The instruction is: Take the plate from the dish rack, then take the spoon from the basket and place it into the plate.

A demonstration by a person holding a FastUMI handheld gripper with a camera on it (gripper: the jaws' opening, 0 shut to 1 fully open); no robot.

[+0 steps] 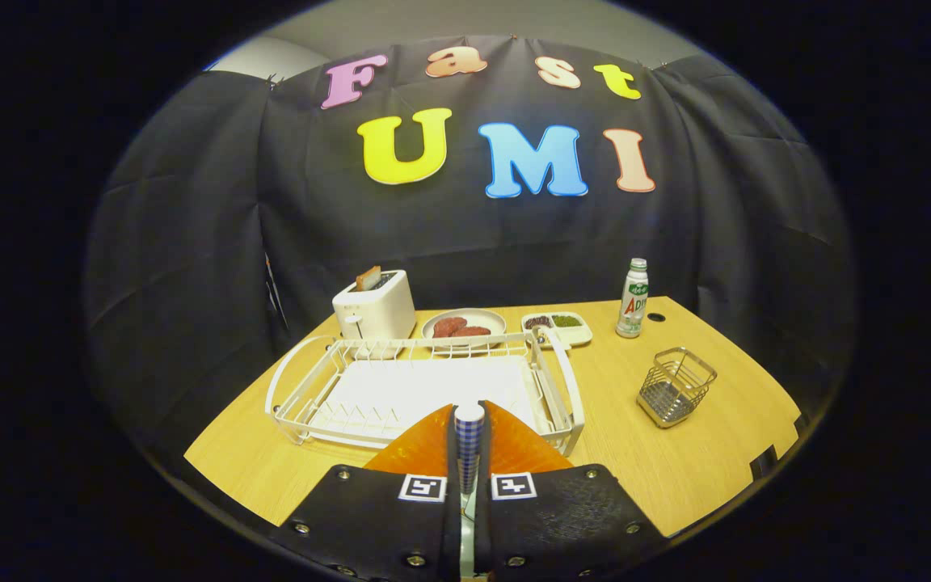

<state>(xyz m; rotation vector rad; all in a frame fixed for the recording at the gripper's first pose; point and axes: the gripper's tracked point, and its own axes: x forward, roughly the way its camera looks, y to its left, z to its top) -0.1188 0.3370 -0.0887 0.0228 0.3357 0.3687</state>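
My gripper (469,487) is shut on the spoon (469,440), whose blue-checked handle stands upright between the two fingers with its rounded end pointing up. The spoon's bowl is hidden below the fingers. An orange plate (514,449) lies on the wooden table directly under the fingers, showing on both sides of the handle, just in front of the white wire dish rack (421,388). The rack holds nothing. The metal wire basket (675,386) stands on the table beyond the fingers to the right, and I see nothing in it.
At the back of the table (676,469) stand a white toaster (374,307) with a slice of bread, a pale plate with reddish food (463,325), a small two-part dish (557,325) and a bottle (634,299). The table's front edge lies just below the fingers.
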